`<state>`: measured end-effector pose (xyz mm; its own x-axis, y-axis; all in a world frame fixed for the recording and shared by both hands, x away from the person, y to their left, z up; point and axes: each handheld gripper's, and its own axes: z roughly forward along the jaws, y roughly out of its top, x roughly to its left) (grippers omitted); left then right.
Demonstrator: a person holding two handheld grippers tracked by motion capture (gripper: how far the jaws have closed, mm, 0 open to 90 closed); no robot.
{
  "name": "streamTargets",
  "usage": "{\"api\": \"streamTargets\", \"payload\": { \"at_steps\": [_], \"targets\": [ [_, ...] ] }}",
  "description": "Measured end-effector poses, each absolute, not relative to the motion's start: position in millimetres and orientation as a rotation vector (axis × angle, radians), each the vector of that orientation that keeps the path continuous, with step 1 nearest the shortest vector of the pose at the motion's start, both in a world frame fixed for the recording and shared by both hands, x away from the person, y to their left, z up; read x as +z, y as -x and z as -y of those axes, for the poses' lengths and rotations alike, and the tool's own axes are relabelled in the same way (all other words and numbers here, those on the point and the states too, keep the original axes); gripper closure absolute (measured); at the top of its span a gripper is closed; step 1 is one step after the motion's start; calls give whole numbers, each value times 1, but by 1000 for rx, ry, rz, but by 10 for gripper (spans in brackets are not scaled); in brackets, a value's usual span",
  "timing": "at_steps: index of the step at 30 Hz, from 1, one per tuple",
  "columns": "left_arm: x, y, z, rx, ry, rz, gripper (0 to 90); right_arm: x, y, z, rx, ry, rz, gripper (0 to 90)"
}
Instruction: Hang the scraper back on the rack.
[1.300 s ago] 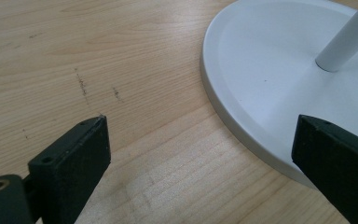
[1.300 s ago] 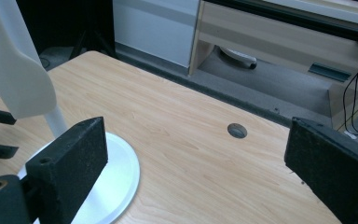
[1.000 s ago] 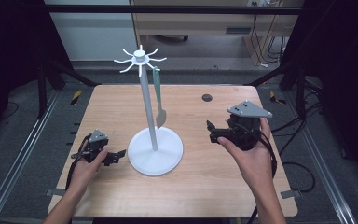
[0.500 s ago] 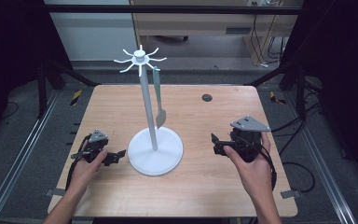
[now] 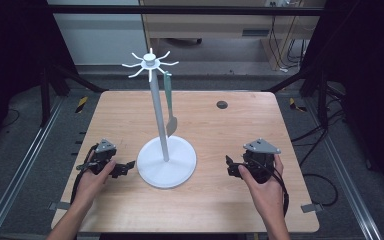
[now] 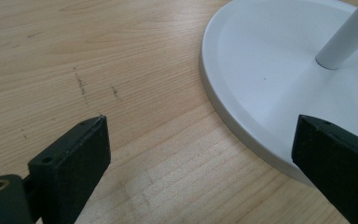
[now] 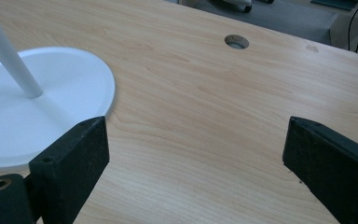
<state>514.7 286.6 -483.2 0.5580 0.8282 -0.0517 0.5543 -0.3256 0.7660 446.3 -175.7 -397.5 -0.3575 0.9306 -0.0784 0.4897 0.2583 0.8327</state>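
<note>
Both grippers, left gripper (image 5: 122, 169) and right gripper (image 5: 232, 167), spread-jawed, flank unlabelled white stand (image 5: 166, 162).

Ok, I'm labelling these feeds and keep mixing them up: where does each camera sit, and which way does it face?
High view: above the person's side, looking forward and down on the wooden table; forearms, left gripper, right gripper.
Left gripper view: on the left gripper, low over the table; open jaws, facing the white stand base.
Right gripper view: on the right gripper; open jaws, facing the table's cable hole.
Both gripper views share the stand's base and pole.
</note>
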Motion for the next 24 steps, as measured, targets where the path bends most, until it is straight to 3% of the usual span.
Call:
{"api": "streamTargets", "payload": {
  "at_steps": [24],
  "targets": [
    [-483, -515, -287, 457, -2027, -1110, 41, -454, -454, 187, 933, -1347, -2007, 85]
  ]
}}
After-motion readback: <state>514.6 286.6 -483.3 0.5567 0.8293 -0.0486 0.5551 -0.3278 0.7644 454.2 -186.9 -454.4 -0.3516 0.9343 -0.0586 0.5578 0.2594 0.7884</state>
